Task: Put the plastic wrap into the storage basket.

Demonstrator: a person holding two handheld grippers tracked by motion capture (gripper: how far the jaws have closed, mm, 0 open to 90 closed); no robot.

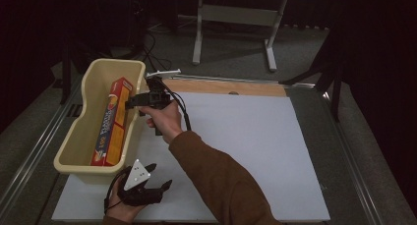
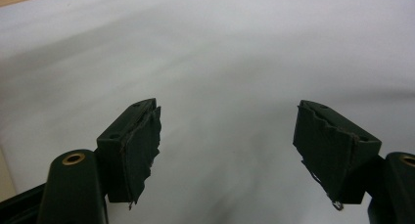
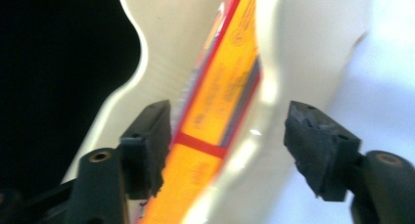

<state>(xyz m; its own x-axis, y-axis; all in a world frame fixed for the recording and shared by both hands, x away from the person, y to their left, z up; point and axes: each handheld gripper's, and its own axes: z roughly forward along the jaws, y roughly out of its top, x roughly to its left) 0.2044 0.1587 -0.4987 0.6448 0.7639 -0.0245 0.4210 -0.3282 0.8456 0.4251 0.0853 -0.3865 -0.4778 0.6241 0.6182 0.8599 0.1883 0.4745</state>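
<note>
A long orange and red box [image 1: 114, 124] lies slanted inside a cream plastic bin [image 1: 74, 136] at the table's left. My right gripper [image 1: 133, 103] hovers over the bin's right rim beside the upper end of the box, pointing left. In the right gripper view its jaws [image 3: 227, 131] stand open, with the box [image 3: 220, 97] and the bin's wall [image 3: 298, 48] beyond them and no pad pressing on either. My left gripper [image 1: 160, 176] rests low near the front edge, just in front of the bin. Its jaws [image 2: 227, 131] are open over bare white sheet.
A white sheet [image 1: 246, 151] covers most of the table, and a wooden strip [image 1: 226, 87] runs along its far edge. A small white piece [image 1: 164, 73] lies at the bin's far right corner. A desk frame [image 1: 236, 16] stands on the floor behind.
</note>
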